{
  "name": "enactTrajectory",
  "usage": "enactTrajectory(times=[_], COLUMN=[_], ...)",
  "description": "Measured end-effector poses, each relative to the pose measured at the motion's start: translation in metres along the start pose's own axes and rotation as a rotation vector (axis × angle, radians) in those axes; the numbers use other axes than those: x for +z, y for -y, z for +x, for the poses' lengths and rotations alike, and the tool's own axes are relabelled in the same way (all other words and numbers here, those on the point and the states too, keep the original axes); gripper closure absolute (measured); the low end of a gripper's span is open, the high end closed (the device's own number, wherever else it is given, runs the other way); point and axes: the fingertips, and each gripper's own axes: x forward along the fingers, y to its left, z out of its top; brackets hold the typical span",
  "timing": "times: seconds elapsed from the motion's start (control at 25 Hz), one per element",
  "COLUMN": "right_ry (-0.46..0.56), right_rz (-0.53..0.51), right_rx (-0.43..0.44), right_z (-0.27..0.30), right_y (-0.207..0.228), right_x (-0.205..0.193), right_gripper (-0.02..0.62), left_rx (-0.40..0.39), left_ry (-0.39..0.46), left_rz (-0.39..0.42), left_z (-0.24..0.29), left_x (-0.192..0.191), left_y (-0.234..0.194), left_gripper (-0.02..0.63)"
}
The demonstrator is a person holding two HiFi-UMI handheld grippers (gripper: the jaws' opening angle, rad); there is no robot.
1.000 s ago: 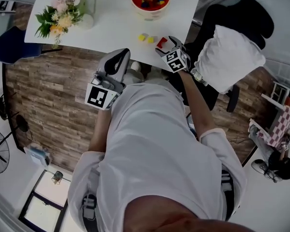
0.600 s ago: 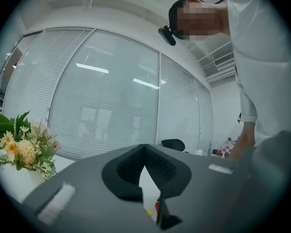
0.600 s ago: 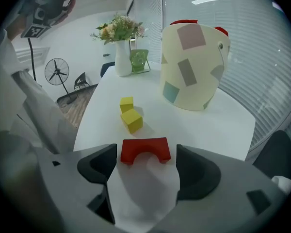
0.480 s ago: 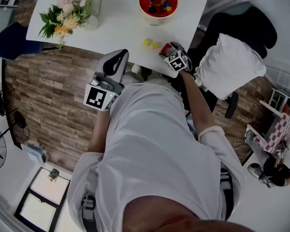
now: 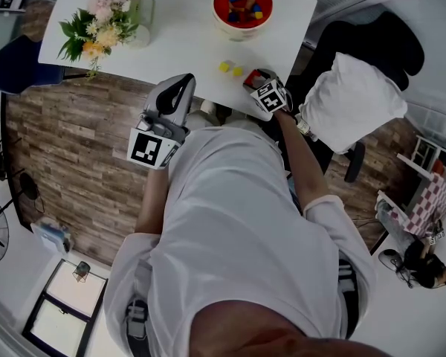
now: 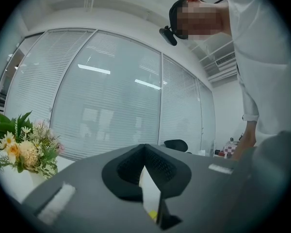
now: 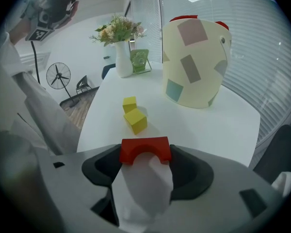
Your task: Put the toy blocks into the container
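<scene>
One white vase of mixed flowers (image 5: 108, 21) stands on the white tabletop (image 5: 178, 39), well to the left of the container

Left gripper (image 5: 186, 80): held off the near edge of the tabletop, to the left of the container and closer to the person than it. It points level. In the left gripper view its jaws meet at the tips and nothing sits between them

Two small yellow cube blocks (image 5: 224, 66) (image 5: 238, 71) lie on the tabletop in front of the container, close together and outside it

Container (image 5: 238, 30): a round bowl with a cream outer wall carrying pastel patches and a red inside. It stands upright and holds several red, blue and yellow blocks (image 5: 244, 6)

Right gripper (image 5: 257, 77): tilted down at the tabletop, in front of the container and slightly to its right, just beside the yellow cubes. Its jaws have just been closing. They stand fairly wide, with the pads against the two ends of a red arch-shaped toy block (image 7: 144, 148). The arch opening faces back toward the gripper body. This block is at tabletop level, outside the container and near it
</scene>
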Motion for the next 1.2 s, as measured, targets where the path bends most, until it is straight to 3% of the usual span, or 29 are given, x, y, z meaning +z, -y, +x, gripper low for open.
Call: enactTrajectory(times=[0.24,0.84,1.2], right_ry=[0.048,0.307,0.431], right_rz=[0.057,0.1,0.047], right_rx=[0.043,0.006,-0.045], right_z=[-0.006,-0.068,-0.108], right_y=[-0.005,0.002,0.008], right_x=[0.009,0.093,0.146], right_gripper=[0.293,0.293,0.295], left_rx=[0.005,-0.003,0.003], left_ry=[0.007,0.025,0.04], left_rz=[-0.004,-0.009,-0.011], left_z=[0.0,-0.002,-0.007], left_x=[0.0,-0.002,0.004], left_y=[-0.003,-0.009,-0.016], left_gripper=[0.612,0.612,0.612])
